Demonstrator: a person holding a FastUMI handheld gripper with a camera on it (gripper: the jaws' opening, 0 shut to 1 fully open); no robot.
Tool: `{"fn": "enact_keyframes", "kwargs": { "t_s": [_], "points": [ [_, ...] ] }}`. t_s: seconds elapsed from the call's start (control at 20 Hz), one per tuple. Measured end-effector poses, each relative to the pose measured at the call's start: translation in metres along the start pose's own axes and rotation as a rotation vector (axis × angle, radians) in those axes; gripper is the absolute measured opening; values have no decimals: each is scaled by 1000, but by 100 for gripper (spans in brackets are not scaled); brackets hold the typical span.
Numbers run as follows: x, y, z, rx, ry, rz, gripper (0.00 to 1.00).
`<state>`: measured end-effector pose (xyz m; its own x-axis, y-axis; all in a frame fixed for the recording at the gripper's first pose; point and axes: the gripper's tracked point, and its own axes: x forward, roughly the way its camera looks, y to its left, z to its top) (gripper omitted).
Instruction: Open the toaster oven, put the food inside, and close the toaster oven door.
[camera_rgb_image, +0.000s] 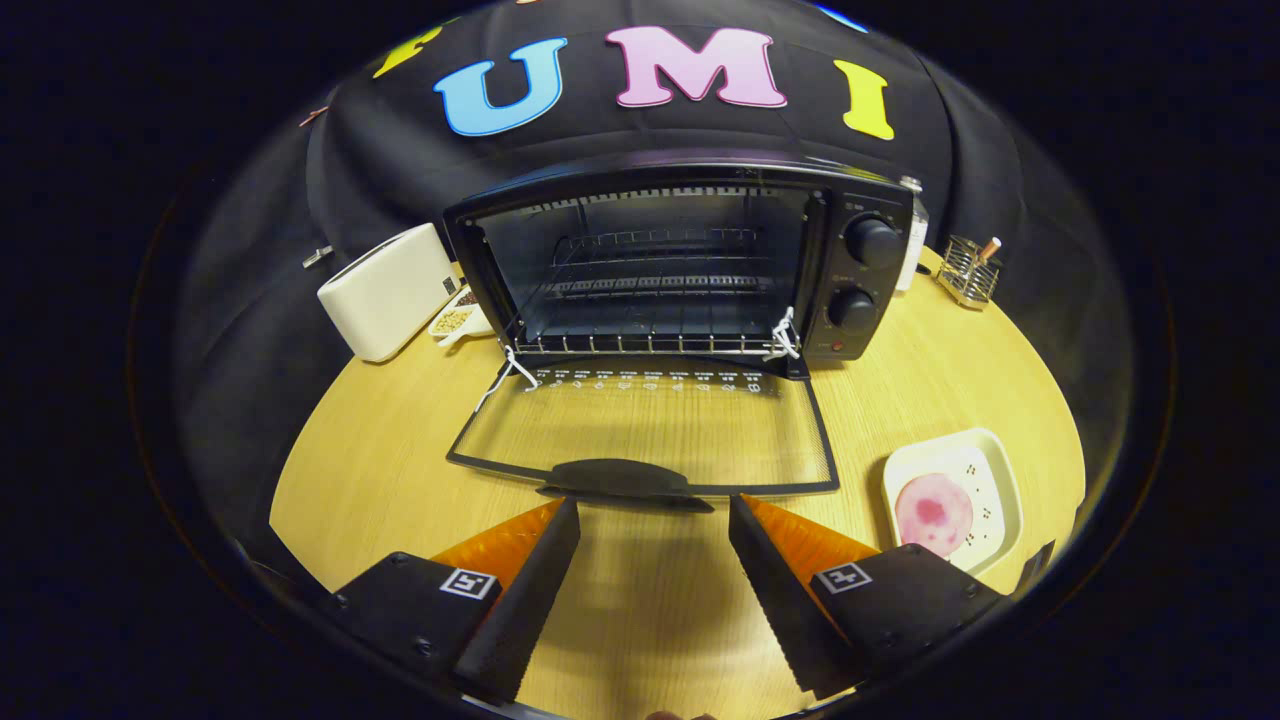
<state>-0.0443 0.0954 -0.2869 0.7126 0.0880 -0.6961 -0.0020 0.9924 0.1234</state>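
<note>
White box: a cream-coloured box (385, 290) stands on the wooden table (400, 440) just left of the oven, with a small dish of grains (455, 320) tucked between the two.
Toaster oven: the black toaster oven (680, 260) sits at the back of the table, beyond the fingers, its cavity open and a wire rack (650, 285) visible inside.
Door: the glass door (645, 430) lies folded down flat toward the gripper, its dark handle (620, 480) just ahead of the fingertips. White cord is tied at both hinge corners.
Gripper: the gripper (655, 510) hovers low over the table with its fingers spread wide, holding nothing; the handle lies just beyond the gap between them.
Knobs: two round knobs (865, 270) sit on the oven's right panel.
Food: a pink round slice (933, 513) lies flat on a white square plate (995, 470), right of the door and just beside the right finger.
Handling: the slice looks thin, light and soft, probably floppy and a little slippery. A light pinch at the near rim, one finger sliding under the edge, seems the best hold; a hard squeeze could tear it.
Stage: opening looks done; picking up the food appears to be next.
Holder: a small wire holder (968, 268) stands at the far right, well apart.
</note>
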Motion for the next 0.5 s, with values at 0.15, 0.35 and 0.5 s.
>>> {"fn": "enact_keyframes", "kwargs": {
  "t_s": [0.15,0.35,0.5],
  "points": [
    [-25,-25,10,-58,-21,30,100],
    [-62,-78,36,-76,-39,59,100],
    [-77,-128,51,-78,-39,52,100]
  ]
}}
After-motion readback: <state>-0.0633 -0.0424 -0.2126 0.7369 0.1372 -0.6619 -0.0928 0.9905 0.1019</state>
